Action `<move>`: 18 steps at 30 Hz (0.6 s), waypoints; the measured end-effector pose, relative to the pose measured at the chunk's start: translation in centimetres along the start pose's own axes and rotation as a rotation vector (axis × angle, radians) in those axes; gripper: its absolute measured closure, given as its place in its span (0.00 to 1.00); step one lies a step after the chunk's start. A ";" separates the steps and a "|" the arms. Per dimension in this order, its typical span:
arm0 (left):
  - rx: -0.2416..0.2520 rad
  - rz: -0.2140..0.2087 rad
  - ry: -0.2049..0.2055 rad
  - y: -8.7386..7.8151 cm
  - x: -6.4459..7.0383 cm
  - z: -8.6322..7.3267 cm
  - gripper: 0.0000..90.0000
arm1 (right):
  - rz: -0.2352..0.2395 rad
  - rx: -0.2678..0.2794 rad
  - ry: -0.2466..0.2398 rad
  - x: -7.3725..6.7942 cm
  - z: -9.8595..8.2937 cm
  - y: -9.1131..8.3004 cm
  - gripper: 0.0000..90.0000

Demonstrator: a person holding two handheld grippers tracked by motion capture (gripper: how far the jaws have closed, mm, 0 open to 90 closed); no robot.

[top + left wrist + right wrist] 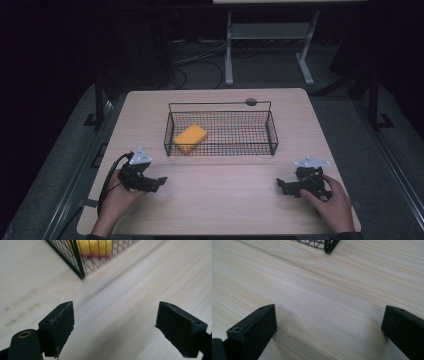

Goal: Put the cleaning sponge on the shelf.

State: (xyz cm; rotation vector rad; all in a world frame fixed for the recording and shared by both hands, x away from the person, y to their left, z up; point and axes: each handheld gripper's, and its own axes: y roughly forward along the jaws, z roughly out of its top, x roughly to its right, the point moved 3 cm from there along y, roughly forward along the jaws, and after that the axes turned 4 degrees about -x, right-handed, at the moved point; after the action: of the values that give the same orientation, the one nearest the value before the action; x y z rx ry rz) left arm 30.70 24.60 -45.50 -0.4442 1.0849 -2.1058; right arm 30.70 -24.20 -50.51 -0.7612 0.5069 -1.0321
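A yellow rectangular sponge block [190,138] lies inside a black wire-mesh basket [272,134], at the basket's left end, near its front left corner. Through the mesh in the left gripper view the sponge [90,247] shows a thin pink band along its lower edge. The basket stands in the middle of a pale wood-grain table [220,200], towards the far side, with a thin wire handle arching over its back edge. Beside that handle, on the tabletop, sits a small dark round disc [251,102]. Nearer the person, the left gripper [159,181] rests low over the table in front of the basket's left end, held by the left hand [116,197], its jaws spread wide with nothing between them; in its own view the basket corner [81,275] lies just ahead. The right gripper [280,185] is over the front right part of the table, held by the right hand [332,202], its jaws likewise wide apart and empty above bare wood, with a corner of the basket [328,247] at the top of its view. The two grippers are well apart, their tips turned towards each other. Beyond the table, on a dark floor, stand the white legs of a frame [229,55] and some cables.
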 end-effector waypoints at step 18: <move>-0.008 -0.007 -0.007 1.6 0.9 -3.4 0.15 | 0.000 0.000 0.001 0.0 0.0 0.0 0.00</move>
State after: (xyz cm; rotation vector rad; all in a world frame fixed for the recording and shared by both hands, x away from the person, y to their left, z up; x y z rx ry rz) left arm 28.85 25.25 -48.81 -0.4598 1.0901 -2.1055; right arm 30.70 -24.20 -50.51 -0.7604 0.5073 -1.0325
